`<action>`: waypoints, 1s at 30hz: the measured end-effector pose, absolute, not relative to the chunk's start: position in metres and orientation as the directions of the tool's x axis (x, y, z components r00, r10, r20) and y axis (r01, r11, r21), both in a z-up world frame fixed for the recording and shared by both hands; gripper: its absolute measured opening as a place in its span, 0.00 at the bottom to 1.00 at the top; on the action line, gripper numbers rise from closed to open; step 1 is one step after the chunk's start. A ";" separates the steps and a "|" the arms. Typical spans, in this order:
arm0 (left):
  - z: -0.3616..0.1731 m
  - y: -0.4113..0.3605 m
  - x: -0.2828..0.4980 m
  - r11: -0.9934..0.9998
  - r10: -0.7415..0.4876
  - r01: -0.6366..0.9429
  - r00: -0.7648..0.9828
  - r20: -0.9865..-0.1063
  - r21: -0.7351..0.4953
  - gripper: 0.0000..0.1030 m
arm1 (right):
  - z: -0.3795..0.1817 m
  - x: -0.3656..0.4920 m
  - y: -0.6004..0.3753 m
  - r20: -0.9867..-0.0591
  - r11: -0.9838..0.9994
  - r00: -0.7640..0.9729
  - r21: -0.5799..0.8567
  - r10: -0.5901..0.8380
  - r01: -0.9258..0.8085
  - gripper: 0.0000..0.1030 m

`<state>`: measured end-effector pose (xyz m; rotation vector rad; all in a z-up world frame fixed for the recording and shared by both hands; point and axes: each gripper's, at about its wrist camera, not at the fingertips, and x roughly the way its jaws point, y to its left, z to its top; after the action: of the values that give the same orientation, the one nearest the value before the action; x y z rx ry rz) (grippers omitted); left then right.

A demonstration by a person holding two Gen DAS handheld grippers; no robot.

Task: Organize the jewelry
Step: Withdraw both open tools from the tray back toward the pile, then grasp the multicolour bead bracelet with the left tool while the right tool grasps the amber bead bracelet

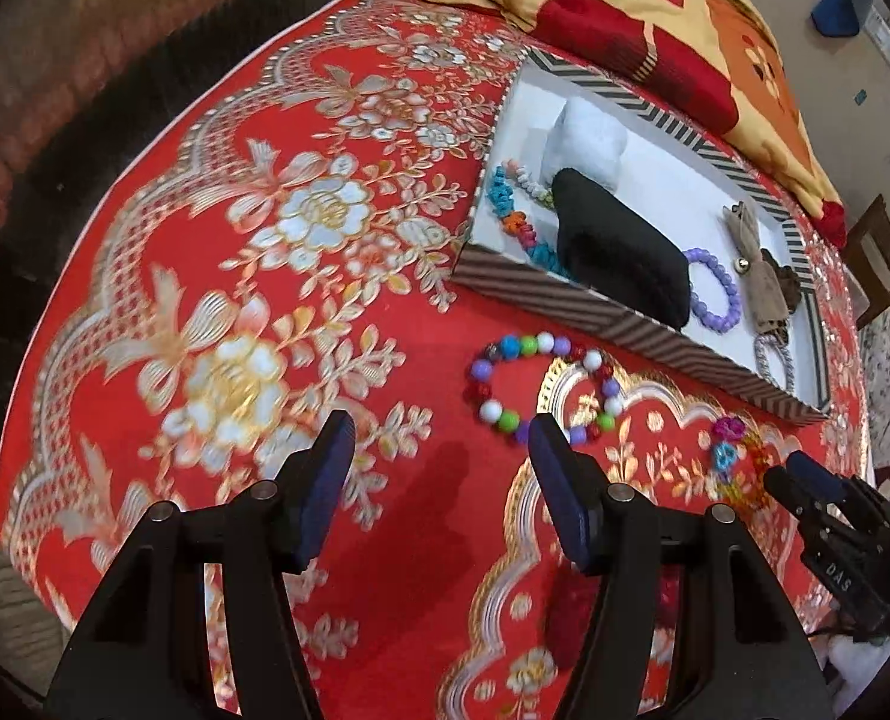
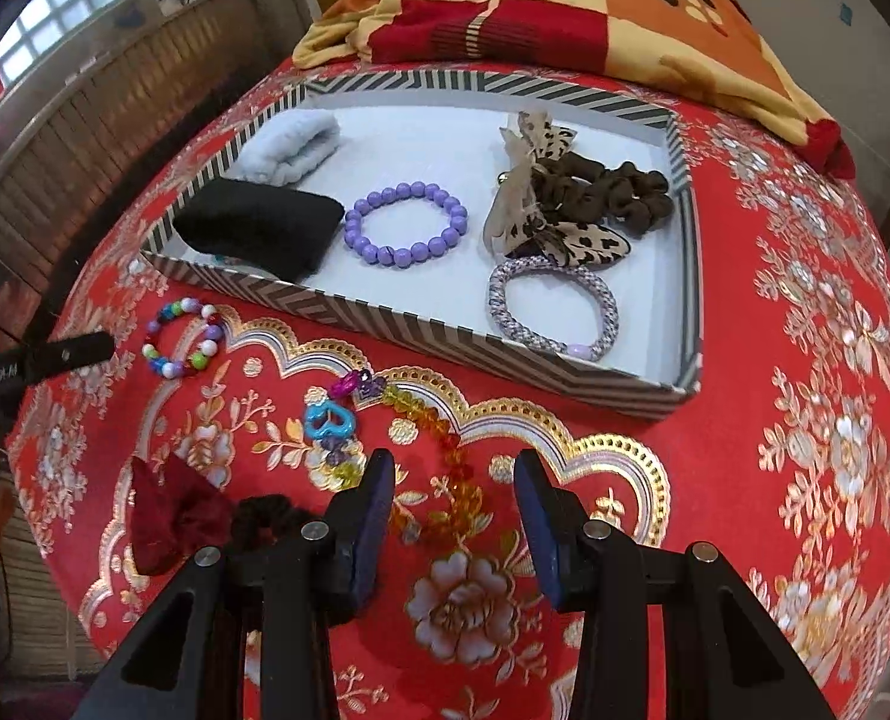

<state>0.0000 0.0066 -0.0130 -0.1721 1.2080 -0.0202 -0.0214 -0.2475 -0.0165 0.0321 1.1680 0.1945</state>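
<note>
A striped box (image 2: pixel 420 324) (image 1: pixel 625 324) on the red tablecloth holds a purple bead bracelet (image 2: pixel 405 223) (image 1: pixel 715 291), a black band (image 2: pixel 258 222), a pale blue band (image 2: pixel 291 147), brown scrunchies with a leopard bow (image 2: pixel 571 198) and a braided hair tie (image 2: pixel 550 306). A multicolour bead bracelet (image 1: pixel 544 387) (image 2: pixel 183 339) lies on the cloth outside the box, just ahead of my open, empty left gripper (image 1: pixel 438 438). An amber bead strand with a blue heart charm (image 2: pixel 327 420) lies just ahead of my open, empty right gripper (image 2: pixel 454 471).
A dark red bow on a black scrunchie (image 2: pixel 174 513) lies at the near left in the right wrist view. A folded yellow and red blanket (image 2: pixel 565 6) sits behind the box. The table edge drops off to the left toward a slatted wall (image 2: pixel 114 90).
</note>
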 end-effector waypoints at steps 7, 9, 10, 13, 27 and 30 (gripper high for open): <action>-0.027 0.001 0.021 0.994 -0.067 -0.059 0.338 -0.939 -0.092 0.58 | -0.027 -0.014 -0.240 -0.917 0.982 0.370 0.092 0.148 -0.165 0.38; -0.030 0.000 0.024 0.995 -0.060 -0.052 0.334 -0.940 -0.082 0.58 | -0.029 -0.013 -0.240 -0.916 0.982 0.376 0.084 0.143 -0.168 0.38; -0.031 -0.001 0.025 0.996 -0.058 -0.050 0.333 -0.941 -0.079 0.58 | -0.029 -0.012 -0.240 -0.914 0.982 0.379 0.085 0.143 -0.167 0.38; -0.034 -0.005 0.028 0.997 -0.049 -0.038 0.325 -0.944 -0.065 0.58 | -0.030 -0.010 -0.238 -0.912 0.982 0.386 0.071 0.136 -0.177 0.38; -0.039 -0.020 0.030 0.998 -0.062 0.049 0.357 -0.932 -0.048 0.08 | -0.029 -0.013 -0.242 -0.904 0.977 0.398 0.082 0.157 -0.199 0.08; -0.037 -0.015 0.028 0.989 -0.146 0.037 0.315 -0.938 -0.142 0.08 | -0.016 -0.019 -0.244 -0.888 0.974 0.422 0.101 0.181 -0.204 0.08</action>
<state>0.0281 -0.0154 -0.0366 -0.1005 1.2451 -0.1205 -0.0192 -0.2438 -0.0159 -0.0240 1.1088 0.2409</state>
